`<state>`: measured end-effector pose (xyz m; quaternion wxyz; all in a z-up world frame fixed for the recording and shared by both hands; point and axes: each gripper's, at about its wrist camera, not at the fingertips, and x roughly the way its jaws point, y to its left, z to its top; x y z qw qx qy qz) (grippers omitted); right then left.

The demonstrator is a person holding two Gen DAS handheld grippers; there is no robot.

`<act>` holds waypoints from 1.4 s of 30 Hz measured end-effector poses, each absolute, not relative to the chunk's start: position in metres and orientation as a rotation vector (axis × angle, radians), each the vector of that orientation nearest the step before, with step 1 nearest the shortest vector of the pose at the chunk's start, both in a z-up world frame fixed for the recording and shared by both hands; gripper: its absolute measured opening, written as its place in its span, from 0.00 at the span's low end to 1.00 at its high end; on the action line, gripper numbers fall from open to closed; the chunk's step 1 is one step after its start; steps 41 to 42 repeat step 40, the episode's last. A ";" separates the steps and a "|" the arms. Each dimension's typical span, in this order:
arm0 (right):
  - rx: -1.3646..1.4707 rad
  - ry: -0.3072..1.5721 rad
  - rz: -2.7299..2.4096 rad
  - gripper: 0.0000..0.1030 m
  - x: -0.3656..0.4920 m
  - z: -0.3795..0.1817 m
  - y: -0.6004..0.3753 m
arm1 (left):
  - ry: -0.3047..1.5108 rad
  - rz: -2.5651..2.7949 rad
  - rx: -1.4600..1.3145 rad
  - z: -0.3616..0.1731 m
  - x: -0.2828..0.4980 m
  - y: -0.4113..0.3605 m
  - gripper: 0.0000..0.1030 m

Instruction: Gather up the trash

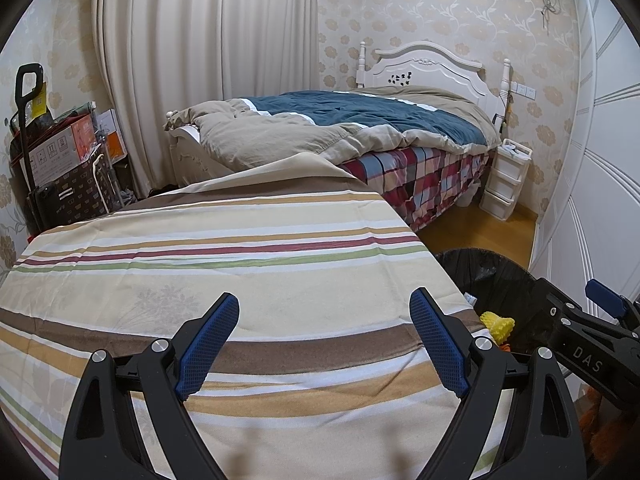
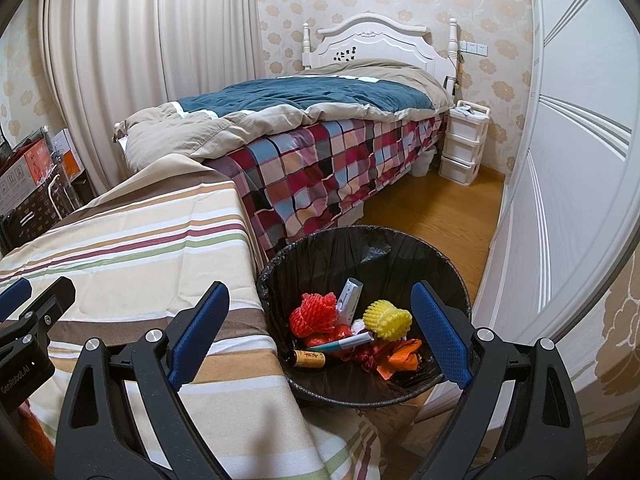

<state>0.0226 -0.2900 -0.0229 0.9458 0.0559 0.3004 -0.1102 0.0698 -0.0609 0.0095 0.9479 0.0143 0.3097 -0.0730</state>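
Apparently the collecting is close to done, so the step in hand reads as a last check before calling it finished. Starting at the left, the black two-finger left gripper with blue ribbed pads (image 1: 325, 344) hangs over the striped beige, brown and maroon cloth covering the table (image 1: 224, 240), its jaws spread wide with nothing between them. No scrap shows on the part of that cloth either camera sees, though the near edge is hidden behind the gripper frames, so sweeping the view across it slowly would be the sound way to confirm.

Moving right, the round bin lined with a black plastic bag (image 2: 400, 248) stands on the wooden floor just beside the table's corner. Inside lie a red foam fruit net (image 2: 314, 312), a small white carton (image 2: 349, 294), a yellow foam fruit net (image 2: 389, 319), a dark cylinder with a tan label (image 2: 308, 359), a teal pen-like tube (image 2: 344, 343) and crumpled orange paper (image 2: 400, 356).

Furthest right, the matching right gripper (image 2: 321, 334) hovers above the bin mouth, jaws likewise spread and empty. If anything more turns up, it should be pinched near its middle, carried well over the rim and let go low, since the foam nets are light and could bounce out.
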 end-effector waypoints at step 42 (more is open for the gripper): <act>0.095 0.624 -0.204 0.87 0.025 -0.025 -0.270 | 0.652 -0.134 0.028 0.004 0.077 -0.056 0.84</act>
